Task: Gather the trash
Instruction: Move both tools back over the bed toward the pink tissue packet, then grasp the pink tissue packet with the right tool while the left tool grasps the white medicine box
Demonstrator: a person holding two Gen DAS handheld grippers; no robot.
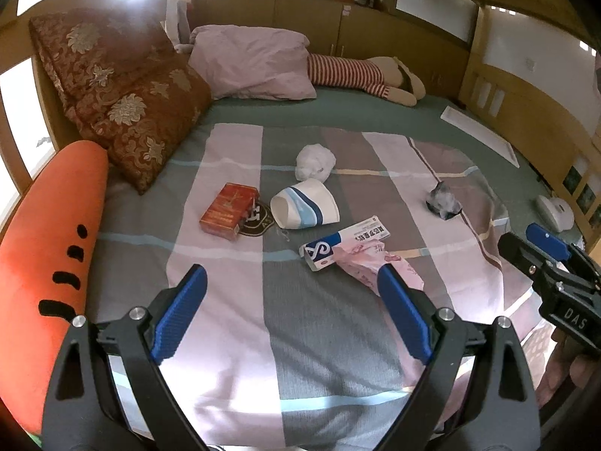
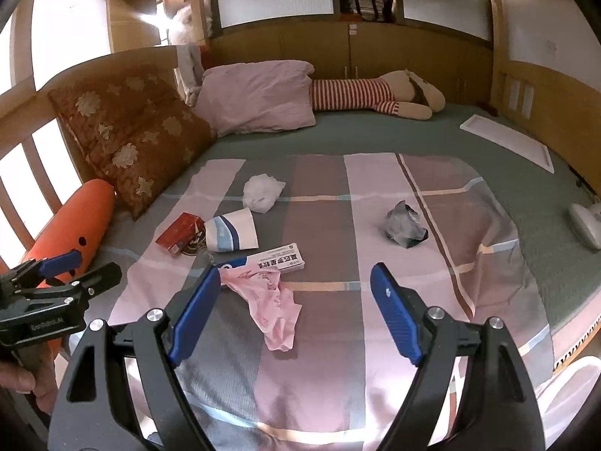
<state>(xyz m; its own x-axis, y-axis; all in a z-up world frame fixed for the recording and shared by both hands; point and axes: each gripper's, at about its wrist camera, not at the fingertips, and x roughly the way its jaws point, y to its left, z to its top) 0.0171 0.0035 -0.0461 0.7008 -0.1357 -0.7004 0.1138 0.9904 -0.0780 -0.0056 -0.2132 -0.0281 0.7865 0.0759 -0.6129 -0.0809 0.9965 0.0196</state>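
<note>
The trash is all scattered on the plaid pink-and-grey bedspread [image 1: 300, 338] in the middle of the bed: a crumpled pink plastic bag [image 2: 270, 300] lying just in front of a flat white-and-blue medicine box [image 1: 343, 246] and touching it, a tipped-over white paper cup with blue stripes [image 1: 304, 206], a red cardboard packet [image 1: 229, 212] beside it, a balled-up white tissue [image 1: 314, 161] further back, and a scrunched grey-black wrapper [image 2: 405, 225] off to the right on its own. Both sets of tongs hover above the near end of the bedspread, left tongs [image 1: 293, 293] and right tongs [image 2: 296, 293], each spread wide with nothing between the blue pads. An orange carrot-shaped plush [image 1: 49, 263] lies along the left edge, with a brown floral cushion [image 1: 124, 101] behind it.
</note>
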